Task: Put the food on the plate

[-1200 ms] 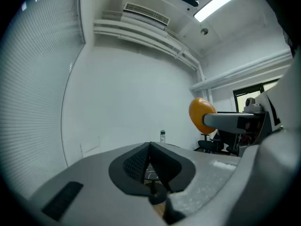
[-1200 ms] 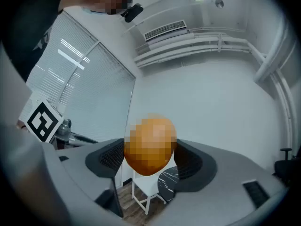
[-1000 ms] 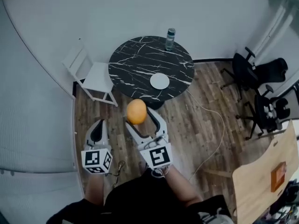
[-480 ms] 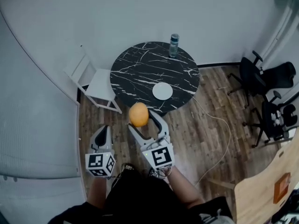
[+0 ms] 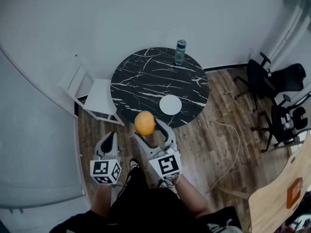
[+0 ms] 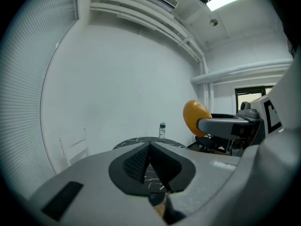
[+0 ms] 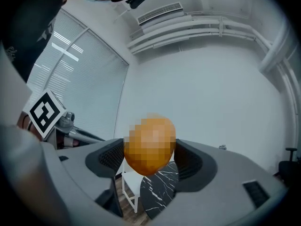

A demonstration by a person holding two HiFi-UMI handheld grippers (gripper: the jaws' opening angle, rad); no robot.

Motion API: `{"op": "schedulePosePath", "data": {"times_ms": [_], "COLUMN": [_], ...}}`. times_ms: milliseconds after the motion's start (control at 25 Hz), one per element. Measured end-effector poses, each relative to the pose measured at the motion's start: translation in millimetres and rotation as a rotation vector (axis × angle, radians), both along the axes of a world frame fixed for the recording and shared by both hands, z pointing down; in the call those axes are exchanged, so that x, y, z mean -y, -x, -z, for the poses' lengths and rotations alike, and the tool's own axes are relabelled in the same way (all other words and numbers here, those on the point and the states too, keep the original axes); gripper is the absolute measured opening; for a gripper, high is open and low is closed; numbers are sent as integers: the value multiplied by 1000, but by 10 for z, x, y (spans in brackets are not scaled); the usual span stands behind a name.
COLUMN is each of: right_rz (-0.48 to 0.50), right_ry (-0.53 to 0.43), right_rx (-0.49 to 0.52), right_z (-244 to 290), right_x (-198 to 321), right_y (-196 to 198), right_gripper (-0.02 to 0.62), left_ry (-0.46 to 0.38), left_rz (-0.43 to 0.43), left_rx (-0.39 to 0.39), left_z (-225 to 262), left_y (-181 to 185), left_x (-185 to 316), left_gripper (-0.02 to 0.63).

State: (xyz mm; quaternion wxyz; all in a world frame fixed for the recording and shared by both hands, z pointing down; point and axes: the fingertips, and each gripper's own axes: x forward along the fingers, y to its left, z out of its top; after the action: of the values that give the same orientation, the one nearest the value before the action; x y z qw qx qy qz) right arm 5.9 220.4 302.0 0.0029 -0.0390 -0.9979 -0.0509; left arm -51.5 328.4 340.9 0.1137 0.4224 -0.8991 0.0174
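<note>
Head view: my R gripper [image 5: 148, 130] is clamped on the orange food [image 5: 145, 123], held in the air short of the table [image 5: 141, 76]. L gripper [image 5: 109, 139] is closed, empty. Carry step, I reckon. Next I'd reach fwd over the plate [image 5: 170, 105], lower, then release.

Orange fruit [image 5: 144, 123] against a black marble table [image 5: 146, 76].
Table: black w/ white veins; plate [image 5: 170, 104] plain white; chair [image 5: 95, 93] white; floor [image 5: 209, 140] brown wood planks; wall [image 5: 146, 13] pale grey; left gripper [image 5: 109, 141] & right gripper [image 5: 148, 130] light grey, w/ b&w square-marker cubes [image 5: 104, 171].
</note>
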Motion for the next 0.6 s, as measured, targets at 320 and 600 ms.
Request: {"op": "schedulePosePath", "data": {"times_ms": [320, 600], "right_rz": [-75, -183], "right_ry": [-1, 20], "right_rx": [-9, -26], "right_z": [38, -6], "right_x": [95, 212], "right_y": [895, 1342], "right_gripper": [321, 321], "left_ry": [2, -2], "left_rz": [-99, -241], "left_rx": [11, 7], "left_z": [94, 83], "left_y": [1016, 1527], "left_x": [190, 504], "left_gripper": [0, 0]}}
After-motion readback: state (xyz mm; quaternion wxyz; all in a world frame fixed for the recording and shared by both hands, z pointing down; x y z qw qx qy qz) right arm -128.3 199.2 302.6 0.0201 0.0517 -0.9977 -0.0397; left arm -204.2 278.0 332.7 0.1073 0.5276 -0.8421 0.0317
